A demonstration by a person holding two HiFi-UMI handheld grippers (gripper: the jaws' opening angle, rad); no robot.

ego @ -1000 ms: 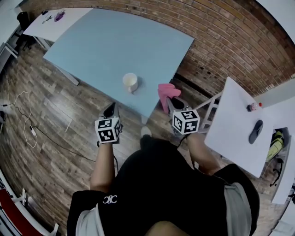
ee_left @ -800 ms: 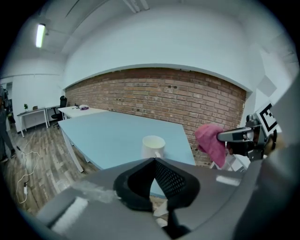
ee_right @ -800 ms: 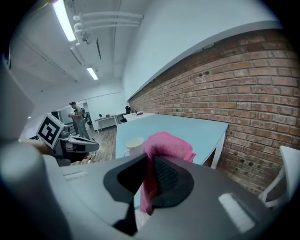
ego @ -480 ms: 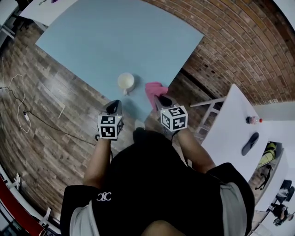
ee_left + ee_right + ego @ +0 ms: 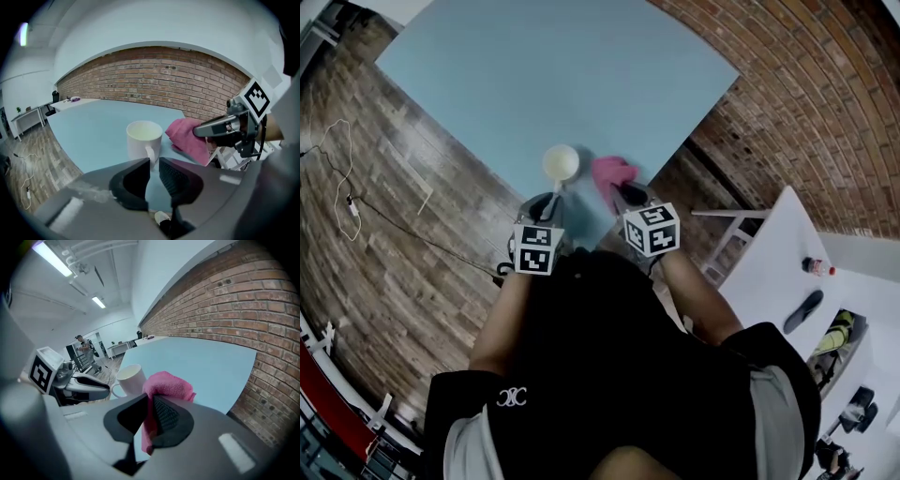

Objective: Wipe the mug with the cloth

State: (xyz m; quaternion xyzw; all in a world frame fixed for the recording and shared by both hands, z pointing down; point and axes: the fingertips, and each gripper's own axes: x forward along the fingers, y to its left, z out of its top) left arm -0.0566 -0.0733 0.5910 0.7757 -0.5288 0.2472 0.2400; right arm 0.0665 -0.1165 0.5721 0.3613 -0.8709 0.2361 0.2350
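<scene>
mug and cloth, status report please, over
Left gripper jaws just opened a little, empty, lined up on mug handle. Right gripper shut on pink cloth, beside mug. Mug upright on blue table. Nothing in the way.

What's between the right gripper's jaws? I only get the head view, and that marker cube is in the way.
Observer: The right gripper view shows the right gripper pinched shut on the pink cloth, which hangs down between its jaws.
Operator: Does the other one have the mug?
Observer: No. In the left gripper view the left gripper has just been opening its jaws a little, with nothing between them. The white mug stands ahead on the blue table, its handle facing the gap.
Operator: Is anybody else in the room?
Observer: Yes. The right gripper view shows a person standing far off, past the table.
</scene>
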